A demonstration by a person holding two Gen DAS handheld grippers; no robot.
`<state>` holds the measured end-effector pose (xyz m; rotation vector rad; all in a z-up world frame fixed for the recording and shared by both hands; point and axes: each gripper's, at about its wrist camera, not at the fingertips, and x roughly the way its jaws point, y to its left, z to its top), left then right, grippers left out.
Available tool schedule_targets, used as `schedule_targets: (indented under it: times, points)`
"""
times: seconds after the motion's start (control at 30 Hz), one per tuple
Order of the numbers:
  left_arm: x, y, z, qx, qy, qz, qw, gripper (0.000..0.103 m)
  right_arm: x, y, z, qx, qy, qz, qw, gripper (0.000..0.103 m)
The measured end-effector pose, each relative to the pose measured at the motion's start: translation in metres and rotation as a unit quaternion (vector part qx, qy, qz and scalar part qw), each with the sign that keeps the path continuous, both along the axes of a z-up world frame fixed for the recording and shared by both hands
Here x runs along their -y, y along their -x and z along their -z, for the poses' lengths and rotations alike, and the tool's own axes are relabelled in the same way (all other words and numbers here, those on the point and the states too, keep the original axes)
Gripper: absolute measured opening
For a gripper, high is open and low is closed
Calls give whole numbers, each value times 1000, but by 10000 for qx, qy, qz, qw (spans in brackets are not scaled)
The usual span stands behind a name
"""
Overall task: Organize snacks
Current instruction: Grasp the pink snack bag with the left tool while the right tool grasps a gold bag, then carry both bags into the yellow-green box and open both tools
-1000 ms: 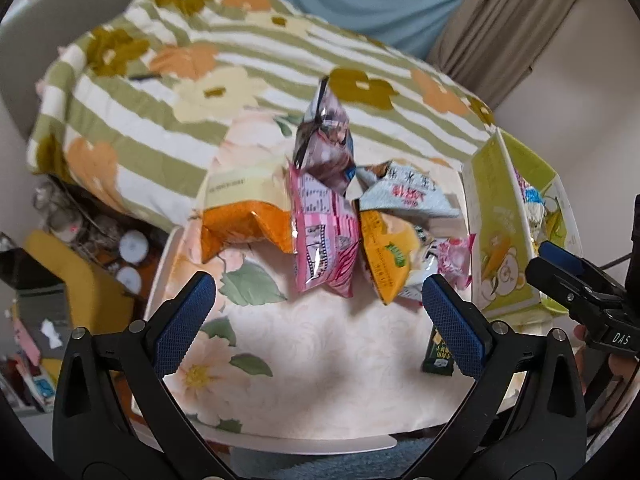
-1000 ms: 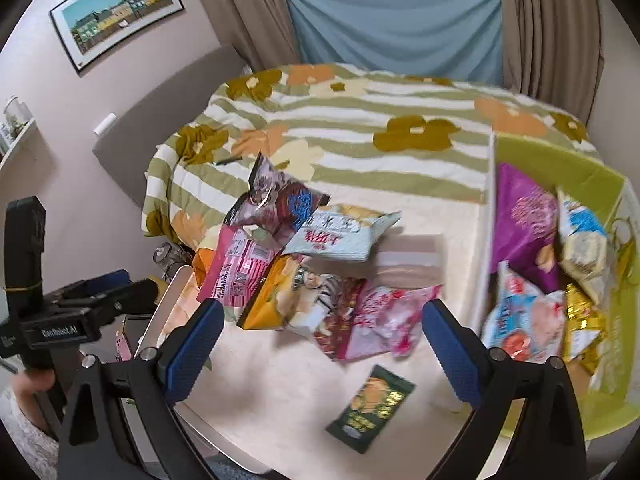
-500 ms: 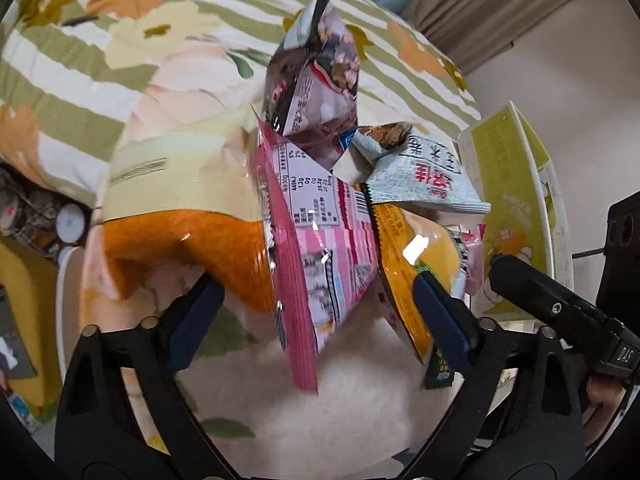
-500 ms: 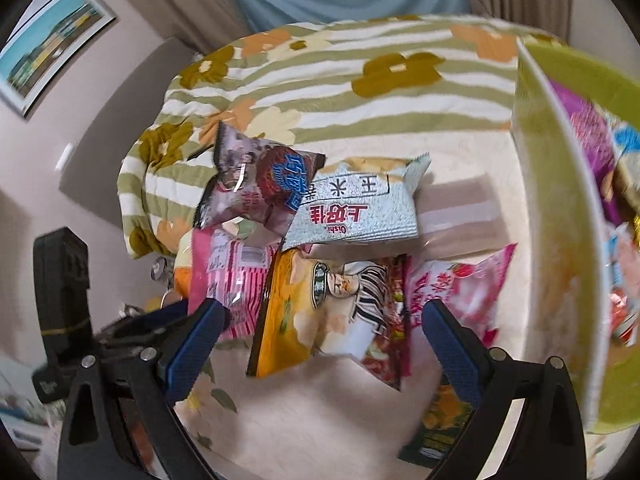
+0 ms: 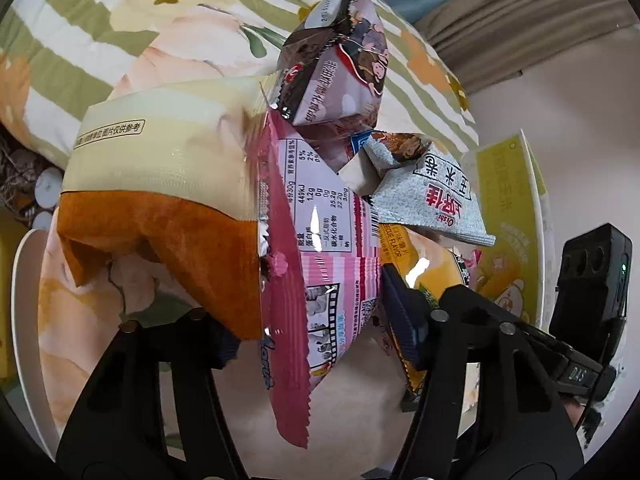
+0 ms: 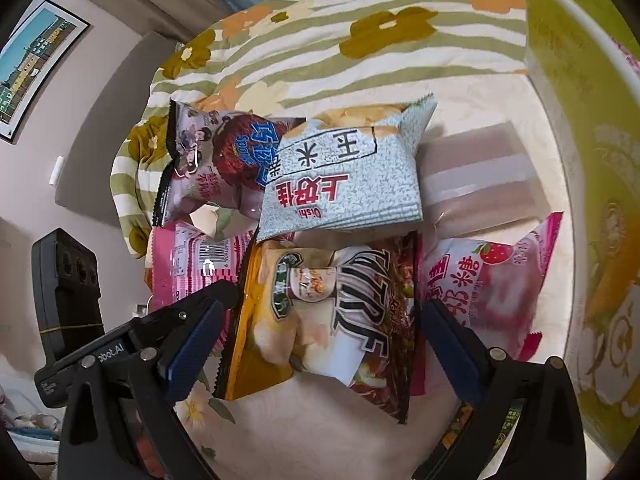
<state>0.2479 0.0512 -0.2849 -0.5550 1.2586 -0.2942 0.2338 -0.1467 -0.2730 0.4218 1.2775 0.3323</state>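
Note:
Several snack packets lie piled on a floral table (image 6: 320,432). My left gripper (image 5: 316,332) is low over the pile, its jaws closing, with the pink snack packet (image 5: 320,280) between the pads. The right pad touches the packet's edge; the left pad is partly hidden behind an orange-and-cream bag (image 5: 160,200). My right gripper (image 6: 320,348) stands open, straddling a yellow-and-black packet (image 6: 320,312) without pressing it. Behind these lie a grey-white packet (image 6: 348,176) and a purple packet (image 6: 216,160). A strawberry-pink packet (image 6: 492,280) lies to the right.
A tall yellow-green box (image 6: 580,160) stands along the table's right side, close to my right finger. A small dark green sachet (image 6: 500,420) lies under that finger. Behind the table is a bed with a striped floral blanket (image 6: 360,52). The table's white edge (image 5: 24,320) runs at the left.
Both grippers have come down close onto the pile. The left jaws have narrowed from wide open around the pink packet. The right jaws have stayed wide, now over the yellow-and-black packet.

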Motion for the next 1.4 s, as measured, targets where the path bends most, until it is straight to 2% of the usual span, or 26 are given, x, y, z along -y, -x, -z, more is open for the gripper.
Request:
schedule_targets:
  times: [0.23, 0.6, 0.73, 0.87, 0.97, 1.03, 1.07, 1.17, 1.4]
  points:
    - [5, 13, -5, -16, -151, -88, 9998, 55, -1, -7, 6, -56, -1, -248, 9997, 99]
    - [11, 48, -16, -6, -760, 108, 9970, 55, -23, -6, 18, -51, 442, -956, 9944, 99]
    - [9, 64, -19, -3, -935, 170, 9955, 55, -26, -8, 22, -44, 426, -1145, 9925, 99]
    - [7, 76, -19, -33, -963, 160, 9952, 55, -37, -14, 34, -192, 591, -1414, 9880, 99]
    - [6, 81, -19, -64, -981, 140, 9951, 55, -48, -11, 39, -86, 777, -1624, 9836, 99]
    - [6, 83, -20, -62, -1002, 135, 9949, 55, -52, -7, 39, 9, 884, -1695, 9816, 94]
    - [6, 83, -20, -53, -1013, 143, 9947, 55, -53, -6, 37, 73, 882, -1704, 9814, 87]
    - [7, 87, -22, -23, -1041, 178, 9944, 55, -49, 0, 33, 175, 876, -1621, 9827, 78]
    - [6, 88, -37, 92, -1003, 326, 9944, 55, -34, 13, 14, 255, 756, -1451, 9862, 76]
